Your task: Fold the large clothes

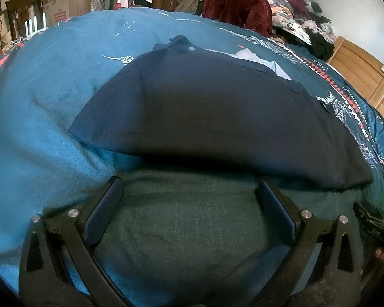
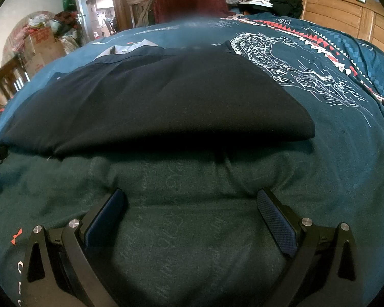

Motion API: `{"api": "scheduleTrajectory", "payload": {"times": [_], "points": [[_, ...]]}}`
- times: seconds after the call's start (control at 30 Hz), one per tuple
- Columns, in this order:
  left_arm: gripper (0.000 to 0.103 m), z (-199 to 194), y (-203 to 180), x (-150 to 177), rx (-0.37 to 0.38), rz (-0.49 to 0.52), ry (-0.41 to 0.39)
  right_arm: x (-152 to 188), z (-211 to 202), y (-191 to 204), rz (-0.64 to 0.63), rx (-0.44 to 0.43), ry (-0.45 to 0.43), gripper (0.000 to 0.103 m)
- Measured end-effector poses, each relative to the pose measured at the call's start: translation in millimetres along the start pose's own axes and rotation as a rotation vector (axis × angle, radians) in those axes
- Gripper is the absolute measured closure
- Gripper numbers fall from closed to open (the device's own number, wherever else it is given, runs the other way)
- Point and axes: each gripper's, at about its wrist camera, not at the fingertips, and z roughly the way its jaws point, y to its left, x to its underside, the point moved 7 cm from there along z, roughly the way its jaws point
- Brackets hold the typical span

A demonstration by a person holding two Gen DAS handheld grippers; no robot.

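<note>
Both hand-held grippers, left (image 1: 189, 186) and right (image 2: 190, 199), gaping empty, navy garment (image 1: 204, 117) folded, button visible in left view only

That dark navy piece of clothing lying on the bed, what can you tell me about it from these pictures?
The dark navy garment is a plain woven-looking cloth, already folded into a flat, layered slab on the teal patterned bedspread. Its near edge is a smooth fold; the far end shows a pale grey lining, a small white button and a seam. It lies flat, resting only on the bedspread. Both the left gripper and right gripper sit open just short of it, not touching.
</note>
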Motion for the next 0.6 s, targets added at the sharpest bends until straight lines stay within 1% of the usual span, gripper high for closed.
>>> {"api": "scheduleTrajectory", "payload": {"times": [0.6], "points": [[0.000, -0.5, -0.4, 0.0, 0.003, -0.002, 0.001, -0.1, 1.2, 2.6, 0.011, -0.012, -0.003, 0.000]]}}
